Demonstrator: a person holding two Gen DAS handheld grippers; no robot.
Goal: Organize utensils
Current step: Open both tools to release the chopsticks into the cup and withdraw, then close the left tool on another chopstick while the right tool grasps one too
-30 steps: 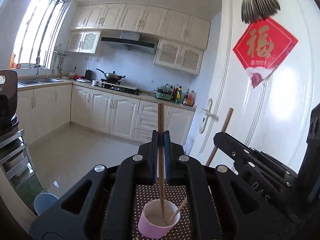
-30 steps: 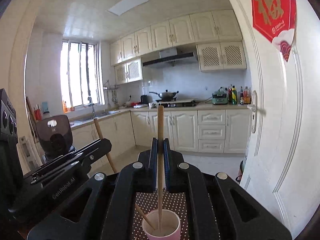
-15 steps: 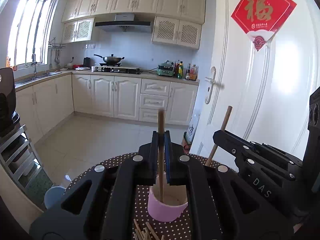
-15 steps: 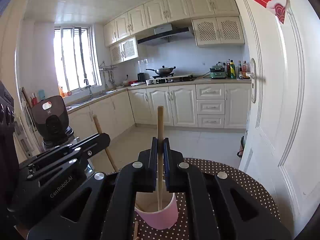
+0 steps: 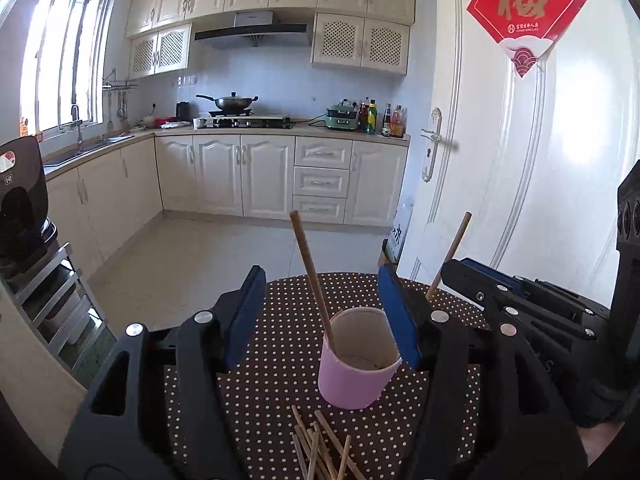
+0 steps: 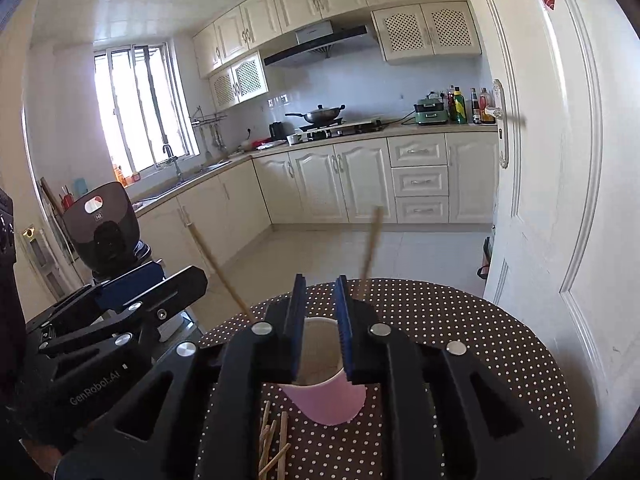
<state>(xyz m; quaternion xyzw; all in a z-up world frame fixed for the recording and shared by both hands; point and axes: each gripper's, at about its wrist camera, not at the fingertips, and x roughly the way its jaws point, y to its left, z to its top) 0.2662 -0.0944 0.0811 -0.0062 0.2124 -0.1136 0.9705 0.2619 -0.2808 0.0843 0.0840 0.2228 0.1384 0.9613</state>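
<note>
A pink cup [image 5: 354,376] stands on the round dotted table [image 5: 276,360]. One wooden chopstick [image 5: 314,280] leans in it to the left. A second chopstick [image 5: 450,254] rises behind my right gripper's body. My left gripper [image 5: 322,316] is open wide, its jaws on either side of the cup. In the right wrist view the cup [image 6: 326,394] sits below my right gripper [image 6: 320,332], which is slightly open and empty; a blurred chopstick [image 6: 370,246] tilts right past it, and the other chopstick [image 6: 218,268] leans left. Loose chopsticks [image 5: 320,450] lie in front of the cup.
A white door [image 5: 540,180] stands close on the right. A black appliance [image 5: 20,196] on a metal rack [image 5: 52,296] is at the left. Kitchen cabinets [image 5: 260,176] line the far wall across a tiled floor. The table's far edge [image 6: 460,292] is near.
Both grippers have opened and let go of their chopsticks, which now lean in the cup. Both have tilted down and drawn back, so the cup and loose chopsticks show.
</note>
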